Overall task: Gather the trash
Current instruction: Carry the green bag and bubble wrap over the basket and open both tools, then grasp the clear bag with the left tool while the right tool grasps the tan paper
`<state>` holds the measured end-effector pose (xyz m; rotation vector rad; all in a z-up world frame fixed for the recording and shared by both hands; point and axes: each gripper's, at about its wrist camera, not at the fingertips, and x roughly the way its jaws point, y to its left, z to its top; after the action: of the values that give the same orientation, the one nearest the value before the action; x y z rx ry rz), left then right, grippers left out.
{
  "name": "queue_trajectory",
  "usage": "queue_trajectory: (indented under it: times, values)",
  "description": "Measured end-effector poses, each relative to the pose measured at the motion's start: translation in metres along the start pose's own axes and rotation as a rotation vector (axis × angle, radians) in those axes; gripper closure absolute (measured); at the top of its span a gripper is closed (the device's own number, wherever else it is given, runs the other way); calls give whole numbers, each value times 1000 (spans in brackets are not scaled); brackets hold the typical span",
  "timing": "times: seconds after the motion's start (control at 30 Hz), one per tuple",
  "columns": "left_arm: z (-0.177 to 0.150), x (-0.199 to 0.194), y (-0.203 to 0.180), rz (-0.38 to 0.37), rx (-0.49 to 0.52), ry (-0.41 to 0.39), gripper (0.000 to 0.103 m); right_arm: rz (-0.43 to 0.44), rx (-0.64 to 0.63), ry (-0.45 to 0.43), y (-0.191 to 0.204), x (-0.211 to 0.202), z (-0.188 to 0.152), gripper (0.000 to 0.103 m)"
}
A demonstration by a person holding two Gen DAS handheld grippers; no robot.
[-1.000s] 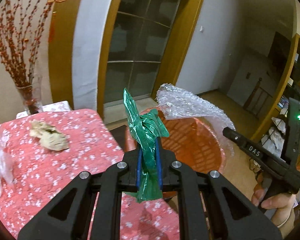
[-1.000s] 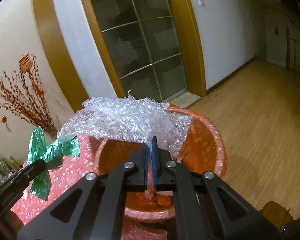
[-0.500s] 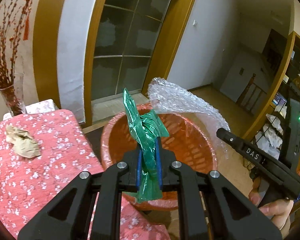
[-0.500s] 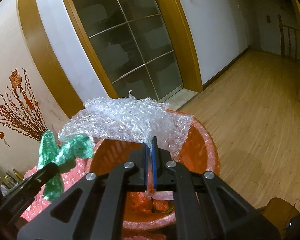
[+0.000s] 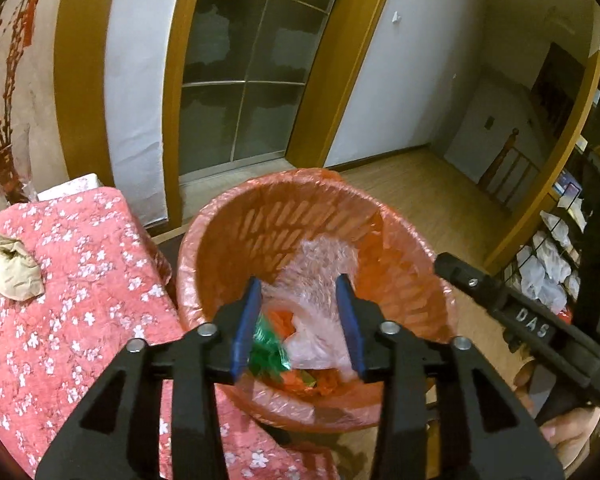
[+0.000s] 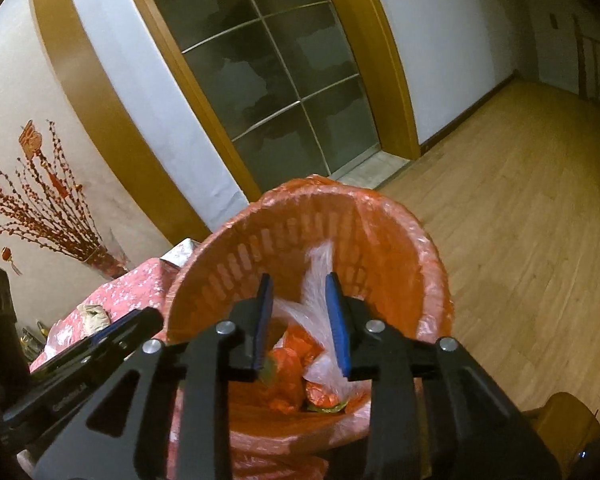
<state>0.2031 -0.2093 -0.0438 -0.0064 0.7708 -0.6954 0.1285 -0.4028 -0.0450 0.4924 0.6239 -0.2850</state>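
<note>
Orange plastic basket [image 5: 404,240] now holds the green plastic scrap [image 5: 266,350] and clear bubble wrap [image 5: 320,276]. Left gripper [image 5: 298,320] and right gripper [image 6: 300,322] hang open above it. Crumpled brown paper [image 5: 10,264] lies on the worktop [image 5: 80,340]; reaching back could knock the basket.

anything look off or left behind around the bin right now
One piece remains out: a crumpled brown paper wad lies on the red floral tablecloth, beside the orange bin. The green wrapper and bubble wrap are inside the bin. Both grippers, left and right, are open and empty.
</note>
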Motion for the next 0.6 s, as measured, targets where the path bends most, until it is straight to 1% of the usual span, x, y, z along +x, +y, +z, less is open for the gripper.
queue_trajectory:
  times: [0.1,0.17,0.3,0.4,0.47,0.53,0.57,0.6]
  values:
    - [-2,-7,6,23,2,-7,57,-14,2,-4,-3,-3,-2,69]
    - [-3,-13,11,47,6,-20,54,-22,-5,-7,2,-4,-3,68]
    - [-7,-32,26,114,7,-48,50,-18,-36,-6,13,-5,-7,60]
    - [-12,-50,46,186,2,-70,43,-3,-59,-6,26,-4,-9,52]
    - [-14,-63,61,236,-5,-85,42,15,-82,-1,39,-2,-12,49]
    - [-18,-81,84,302,-22,-109,38,31,-104,6,54,0,-14,45]
    - [-19,-86,92,323,-28,-116,36,39,-116,9,61,1,-15,42]
    - [-21,-95,105,360,-40,-131,34,51,-131,13,69,2,-17,39]
